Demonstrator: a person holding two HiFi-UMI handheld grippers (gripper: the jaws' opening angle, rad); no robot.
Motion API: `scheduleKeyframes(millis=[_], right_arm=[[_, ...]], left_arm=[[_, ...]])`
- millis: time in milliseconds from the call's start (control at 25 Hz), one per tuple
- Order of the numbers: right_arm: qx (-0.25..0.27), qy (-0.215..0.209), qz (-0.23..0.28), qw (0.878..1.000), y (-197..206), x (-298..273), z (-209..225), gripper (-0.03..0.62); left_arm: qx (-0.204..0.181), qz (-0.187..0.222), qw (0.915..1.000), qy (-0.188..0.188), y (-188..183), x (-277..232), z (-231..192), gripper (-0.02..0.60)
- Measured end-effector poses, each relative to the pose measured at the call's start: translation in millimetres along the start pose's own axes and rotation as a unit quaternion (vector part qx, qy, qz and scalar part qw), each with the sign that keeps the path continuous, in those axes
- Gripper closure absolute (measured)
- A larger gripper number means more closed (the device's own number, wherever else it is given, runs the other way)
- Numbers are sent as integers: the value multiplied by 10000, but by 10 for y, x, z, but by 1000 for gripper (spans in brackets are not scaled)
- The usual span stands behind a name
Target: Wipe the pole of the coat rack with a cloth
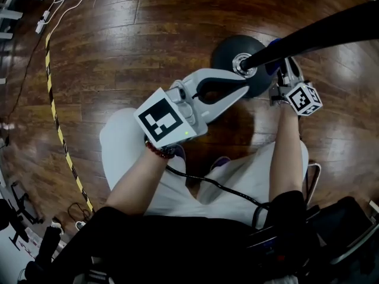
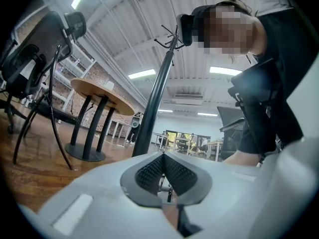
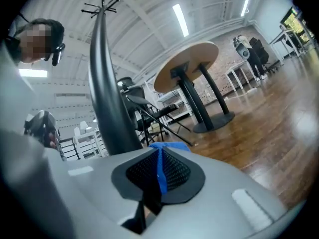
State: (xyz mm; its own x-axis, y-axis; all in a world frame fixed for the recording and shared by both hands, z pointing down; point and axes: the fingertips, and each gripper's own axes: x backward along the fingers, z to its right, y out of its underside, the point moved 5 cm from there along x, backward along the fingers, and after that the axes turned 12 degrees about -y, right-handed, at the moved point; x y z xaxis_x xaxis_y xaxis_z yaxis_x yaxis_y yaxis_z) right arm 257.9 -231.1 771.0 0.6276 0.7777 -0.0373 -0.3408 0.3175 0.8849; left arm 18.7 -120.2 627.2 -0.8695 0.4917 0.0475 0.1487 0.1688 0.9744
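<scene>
The coat rack's black pole (image 1: 314, 34) rises from its round dark base (image 1: 228, 52) on the wooden floor. It stands just beyond the jaws in the left gripper view (image 2: 155, 96) and in the right gripper view (image 3: 105, 98). My left gripper (image 1: 246, 87) lies low beside the base with its jaws shut and nothing between them (image 2: 163, 154). On the pole's other side, my right gripper (image 1: 283, 71) is shut on a blue cloth (image 3: 160, 171). A bit of the cloth (image 1: 271, 65) shows next to the pole's foot.
A round wooden table (image 2: 99, 91) on dark legs and an office chair (image 2: 40, 49) stand nearby. A folding chair (image 3: 149, 111) is behind the pole. Yellow-black tape (image 1: 56, 123) and white cables (image 1: 59, 5) run over the floor at left.
</scene>
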Motion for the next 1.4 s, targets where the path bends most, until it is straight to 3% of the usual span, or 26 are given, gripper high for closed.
scheduleKeyframes(millis=[200,280,400,480,600,760,880,1040,1240,1400], right_arm=[[664,-12,78,9978,-399,-31,-220,579],[786,-32,7,9969,-424,-22,-249,578],[935,-31,-121,9955,-490,9,-356,579],[978,-45,-119,9951,-631,22,-461,578],[1056,-16,110,9943,-1070,29,-665,579],[1385,-273,645,9879,-1861,32,-1067,579],[1380,-707,1024,9826,-2236,164,-1343,579],[1458,-1361,1549,9676,-2697,316,-1670,577],[1852,-2038,1827,9438,-3382,393,-2116,576],[2469,-2167,1991,9233,-4052,453,-2536,576]], left_arm=[[255,184,9995,-1,-84,18,-12,588],[106,143,9998,48,-75,18,-17,588],[-443,-25,9990,98,-17,26,-52,588],[-345,1,9994,3,-19,47,-124,588],[73,208,9997,-102,-130,107,-190,588],[52,359,9992,-150,-361,82,-115,588],[4,519,9985,184,-622,110,155,588],[-251,786,9954,483,-992,158,424,588],[-312,951,9931,618,-1324,175,573,588],[-469,1001,9898,902,-1506,124,707,588]])
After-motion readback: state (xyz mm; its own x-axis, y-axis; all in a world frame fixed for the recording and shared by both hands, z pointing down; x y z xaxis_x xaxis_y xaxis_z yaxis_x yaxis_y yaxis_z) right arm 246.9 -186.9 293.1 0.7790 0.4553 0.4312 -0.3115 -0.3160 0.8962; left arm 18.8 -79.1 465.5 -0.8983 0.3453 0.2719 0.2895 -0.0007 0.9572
